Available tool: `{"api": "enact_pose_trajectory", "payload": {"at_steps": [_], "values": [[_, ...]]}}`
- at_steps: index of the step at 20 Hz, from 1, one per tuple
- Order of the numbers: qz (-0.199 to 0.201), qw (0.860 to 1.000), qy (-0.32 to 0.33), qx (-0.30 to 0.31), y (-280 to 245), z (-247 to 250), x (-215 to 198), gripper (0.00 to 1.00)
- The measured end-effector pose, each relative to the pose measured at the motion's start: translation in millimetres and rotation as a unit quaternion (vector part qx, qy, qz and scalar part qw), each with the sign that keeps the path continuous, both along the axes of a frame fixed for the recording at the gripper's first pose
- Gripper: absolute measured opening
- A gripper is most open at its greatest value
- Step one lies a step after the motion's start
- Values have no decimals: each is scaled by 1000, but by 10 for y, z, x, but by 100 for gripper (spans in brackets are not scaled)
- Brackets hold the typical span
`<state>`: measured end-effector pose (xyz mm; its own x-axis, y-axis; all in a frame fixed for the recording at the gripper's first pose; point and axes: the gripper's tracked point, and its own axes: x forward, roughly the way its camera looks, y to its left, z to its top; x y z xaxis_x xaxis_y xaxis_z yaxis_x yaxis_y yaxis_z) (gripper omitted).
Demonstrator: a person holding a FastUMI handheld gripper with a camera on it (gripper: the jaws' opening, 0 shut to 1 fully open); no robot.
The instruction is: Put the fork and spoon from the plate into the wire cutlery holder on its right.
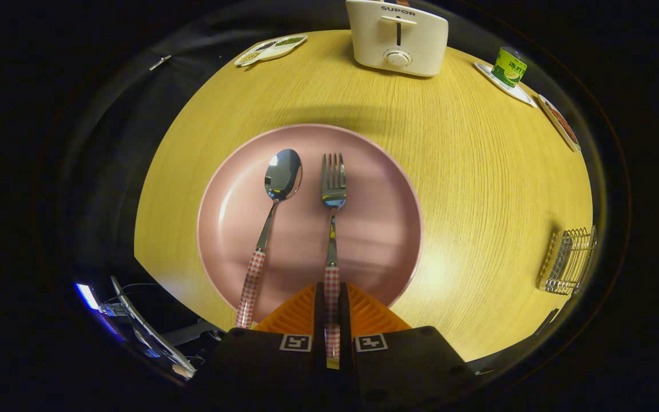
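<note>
A pink plate (pixel 386 229) is seen on a yellow wood-grain table (pixel 495 189). Red-and-white check is shown on the handles of the silver spoon (pixel 266 229) and fork (pixel 332 229). The toaster (pixel 397 37) is coloured white.

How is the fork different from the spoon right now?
The fork has prongs; the spoon has a round bowl. The fork's handle sits between the gripper fingers, which are shut on it; the spoon lies free beside them. Both rest on the pink plate and have red checked handles.
</note>
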<state>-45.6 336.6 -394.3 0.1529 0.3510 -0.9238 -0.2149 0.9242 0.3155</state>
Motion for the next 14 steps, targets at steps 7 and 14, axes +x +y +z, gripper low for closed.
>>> {"api": "enact_pose_trajectory", "payload": {"at_steps": [7, 14], "values": [[-5, 996, -35, 79, -323, 693, -10, 13], [11, 994, -97, 57, -1521, 1245, -8, 13]]}}
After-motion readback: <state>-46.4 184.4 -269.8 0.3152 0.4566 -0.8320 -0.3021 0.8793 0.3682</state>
